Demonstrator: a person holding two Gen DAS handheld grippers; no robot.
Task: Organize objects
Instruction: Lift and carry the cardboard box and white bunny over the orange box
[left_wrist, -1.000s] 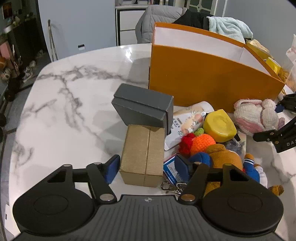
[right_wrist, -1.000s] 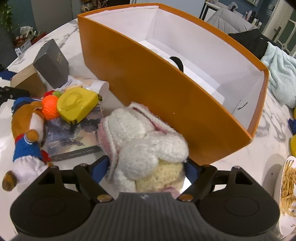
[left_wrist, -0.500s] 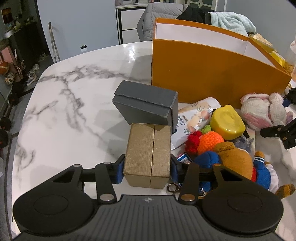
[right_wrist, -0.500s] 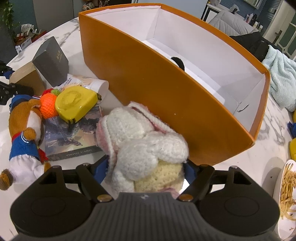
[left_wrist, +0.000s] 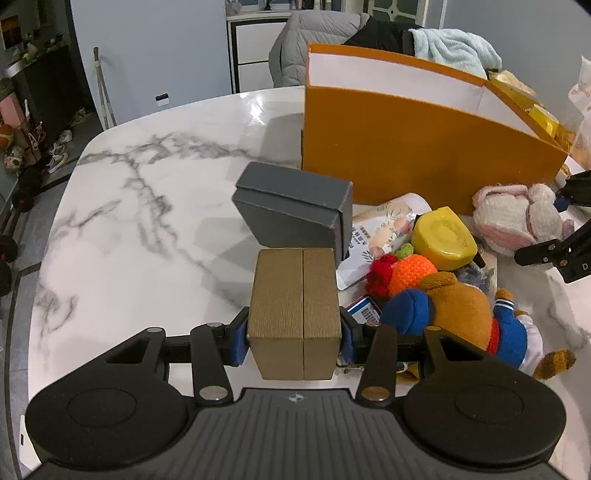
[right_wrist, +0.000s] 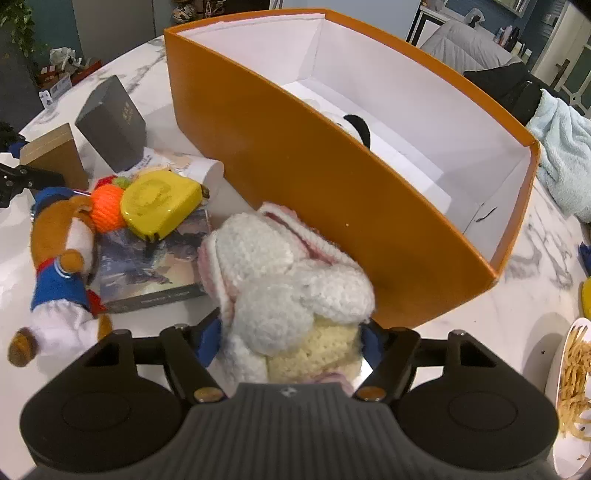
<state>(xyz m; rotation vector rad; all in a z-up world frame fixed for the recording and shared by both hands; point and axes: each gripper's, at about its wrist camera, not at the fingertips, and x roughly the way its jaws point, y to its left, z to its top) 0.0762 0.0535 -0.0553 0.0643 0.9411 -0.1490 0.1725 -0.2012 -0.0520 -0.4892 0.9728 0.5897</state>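
Note:
My left gripper (left_wrist: 293, 341) is shut on a gold-brown box (left_wrist: 295, 306), held just in front of a grey box (left_wrist: 295, 206) on the marble table. My right gripper (right_wrist: 291, 341) is shut on a white and pink crocheted bunny (right_wrist: 280, 280), also in the left wrist view (left_wrist: 517, 218), right beside the outer wall of the large orange box (right_wrist: 332, 177). The orange box is open with a white inside and a black-and-white item (right_wrist: 354, 127) in it.
Between the grippers lie a yellow tape measure (right_wrist: 159, 203), an orange crocheted fruit (right_wrist: 107, 206), a brown plush toy in blue (right_wrist: 59, 258), a book (right_wrist: 147, 269) and a white pouch (left_wrist: 384, 225). A plate of fries (right_wrist: 572, 384) sits at the right.
My left gripper moved forward around the gold-brown box and closed on it. My right gripper stayed shut on the bunny and lifted slightly by the orange box.

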